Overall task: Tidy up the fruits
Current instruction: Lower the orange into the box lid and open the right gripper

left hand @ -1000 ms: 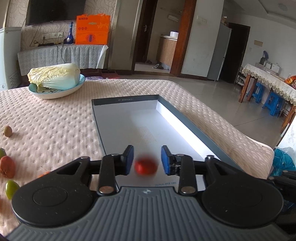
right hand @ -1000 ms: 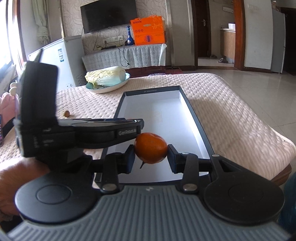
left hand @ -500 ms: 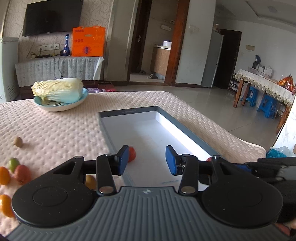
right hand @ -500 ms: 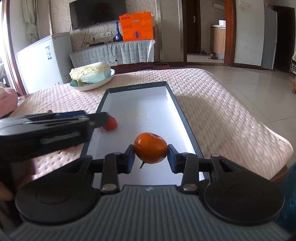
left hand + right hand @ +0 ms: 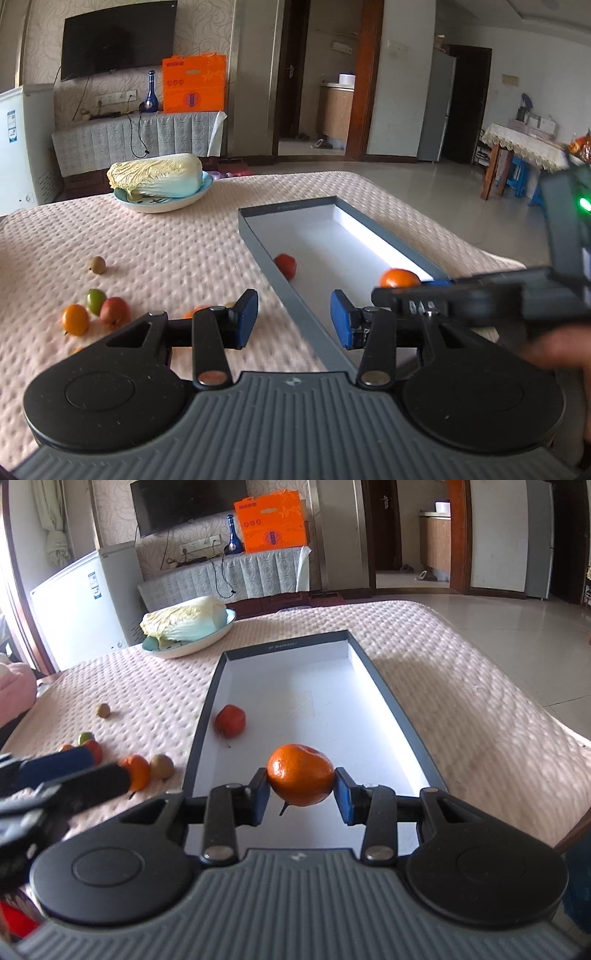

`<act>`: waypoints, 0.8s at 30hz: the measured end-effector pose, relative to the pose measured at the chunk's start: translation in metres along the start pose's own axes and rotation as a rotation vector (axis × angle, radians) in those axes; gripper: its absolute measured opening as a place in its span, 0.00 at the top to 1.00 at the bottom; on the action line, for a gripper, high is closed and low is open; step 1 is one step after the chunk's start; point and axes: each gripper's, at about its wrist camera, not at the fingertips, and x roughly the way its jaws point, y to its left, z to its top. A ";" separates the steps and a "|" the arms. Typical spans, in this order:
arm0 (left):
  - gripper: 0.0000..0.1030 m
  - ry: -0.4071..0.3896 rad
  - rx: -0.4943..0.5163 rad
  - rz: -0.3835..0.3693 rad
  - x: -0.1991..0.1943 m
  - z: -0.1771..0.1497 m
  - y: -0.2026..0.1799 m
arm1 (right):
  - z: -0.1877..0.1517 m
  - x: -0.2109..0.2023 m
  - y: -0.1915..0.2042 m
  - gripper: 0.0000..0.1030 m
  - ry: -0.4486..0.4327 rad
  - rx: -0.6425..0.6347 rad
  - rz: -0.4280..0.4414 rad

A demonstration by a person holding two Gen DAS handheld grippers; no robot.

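Both handheld tools share one build. The left tongs (image 5: pixel 293 319) have a ribbed grey housing along the near edge with a small pale emblem at its middle, flanked by two round matte-black discs. Two black arms, each pinned with a silver screw head, run forward to flat blue pads (image 5: pixel 246 317). The right tongs (image 5: pixel 301 795) are the same: ribbed grey body, black discs, silver screws, blue pads. From the left camera, the right tool's black side shows white lettering and a green light.

Quilted table (image 5: pixel 177 251): tray (image 5: pixel 266 240), plate (image 5: pixel 162 205), fruits (image 5: pixel 75 319).
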 end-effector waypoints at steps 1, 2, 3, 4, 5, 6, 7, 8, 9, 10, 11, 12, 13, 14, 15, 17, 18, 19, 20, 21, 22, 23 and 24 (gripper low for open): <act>0.52 0.002 -0.007 -0.002 -0.002 -0.003 0.000 | 0.000 0.000 0.000 0.60 0.003 0.004 0.003; 0.52 0.003 -0.016 -0.004 -0.002 -0.004 0.000 | 0.000 0.000 -0.001 0.60 0.005 0.011 0.007; 0.52 0.005 -0.025 -0.001 -0.002 -0.007 -0.001 | 0.000 0.000 -0.001 0.59 0.004 0.020 0.010; 0.52 0.006 -0.027 0.003 -0.001 -0.008 -0.001 | 0.000 0.000 -0.001 0.59 0.002 0.026 0.010; 0.52 0.008 -0.024 0.011 0.001 -0.009 -0.001 | 0.001 -0.001 -0.001 0.59 -0.002 0.030 0.010; 0.52 0.008 -0.023 0.020 0.002 -0.010 -0.001 | 0.000 -0.003 -0.001 0.59 -0.009 0.030 0.011; 0.52 0.009 -0.030 0.025 0.003 -0.010 0.000 | 0.000 -0.004 -0.001 0.59 -0.015 0.031 0.010; 0.52 0.011 -0.042 0.026 0.004 -0.010 0.002 | 0.000 -0.005 -0.001 0.59 -0.019 0.034 0.009; 0.52 0.015 -0.058 0.026 0.005 -0.010 0.005 | 0.000 -0.005 -0.002 0.59 -0.023 0.038 0.010; 0.52 0.017 -0.068 0.029 0.006 -0.010 0.007 | 0.000 -0.006 -0.003 0.59 -0.025 0.043 0.012; 0.52 0.018 -0.075 0.034 0.006 -0.010 0.008 | 0.000 -0.007 -0.005 0.59 -0.026 0.046 0.010; 0.52 0.019 -0.078 0.037 0.007 -0.009 0.010 | 0.000 -0.007 -0.006 0.59 -0.029 0.049 0.007; 0.52 0.020 -0.078 0.038 0.007 -0.010 0.010 | 0.000 -0.007 -0.007 0.59 -0.030 0.054 0.006; 0.51 0.020 -0.076 0.041 0.008 -0.010 0.010 | 0.001 -0.008 -0.009 0.59 -0.031 0.060 0.008; 0.50 0.020 -0.073 0.043 0.008 -0.010 0.010 | 0.001 -0.008 -0.010 0.59 -0.031 0.065 0.010; 0.48 0.019 -0.062 0.049 0.009 -0.011 0.010 | 0.001 -0.009 -0.010 0.59 -0.037 0.070 0.017; 0.48 0.017 -0.058 0.052 0.009 -0.011 0.010 | 0.001 -0.010 -0.009 0.59 -0.040 0.069 0.022; 0.47 0.015 -0.055 0.052 0.009 -0.011 0.010 | 0.001 -0.010 -0.009 0.59 -0.043 0.068 0.028; 0.46 0.014 -0.054 0.051 0.009 -0.011 0.010 | 0.001 -0.011 -0.009 0.59 -0.046 0.067 0.035; 0.46 0.011 -0.053 0.053 0.009 -0.011 0.010 | 0.001 -0.011 -0.008 0.59 -0.047 0.066 0.041; 0.45 0.009 -0.051 0.057 0.009 -0.011 0.010 | 0.001 -0.012 -0.008 0.59 -0.048 0.064 0.044; 0.44 0.007 -0.049 0.063 0.009 -0.011 0.011 | 0.001 -0.012 -0.008 0.58 -0.050 0.061 0.042; 0.43 0.007 -0.050 0.068 0.009 -0.011 0.011 | 0.001 -0.012 -0.008 0.56 -0.056 0.060 0.040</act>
